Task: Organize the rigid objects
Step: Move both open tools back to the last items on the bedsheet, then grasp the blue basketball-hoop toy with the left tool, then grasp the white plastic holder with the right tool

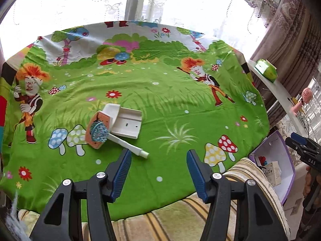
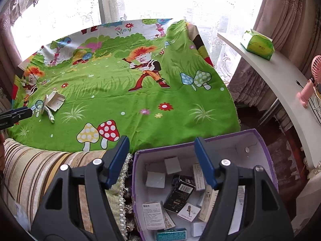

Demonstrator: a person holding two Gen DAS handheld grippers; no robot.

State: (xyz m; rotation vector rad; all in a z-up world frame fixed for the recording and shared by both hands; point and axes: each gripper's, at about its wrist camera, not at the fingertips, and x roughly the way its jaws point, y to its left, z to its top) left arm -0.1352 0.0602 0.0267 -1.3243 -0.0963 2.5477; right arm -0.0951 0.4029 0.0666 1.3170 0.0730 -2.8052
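Over the purple box [image 2: 260, 146], right hand-held gripper [image 2: 161, 160] gapes empty.
Left hand-held gripper [image 1: 158, 172], open and empty too, faces the white brush handle [image 1: 132, 146]: light, stiff, grab mid-shaft.

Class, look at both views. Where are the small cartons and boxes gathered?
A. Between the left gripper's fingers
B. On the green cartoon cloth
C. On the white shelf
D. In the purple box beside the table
D: the cartons lie inside the purple box, below the table's edge.

Bright green cartoon cloth [image 1: 160, 92] with mushrooms, flowers and orange-haired figures, white bracket [image 1: 125, 121], orange-framed piece [image 1: 98, 132] with teal mesh, purple box [image 2: 260, 140] white inside, beige-striped cushion [image 2: 40, 170], blue-padded black tools
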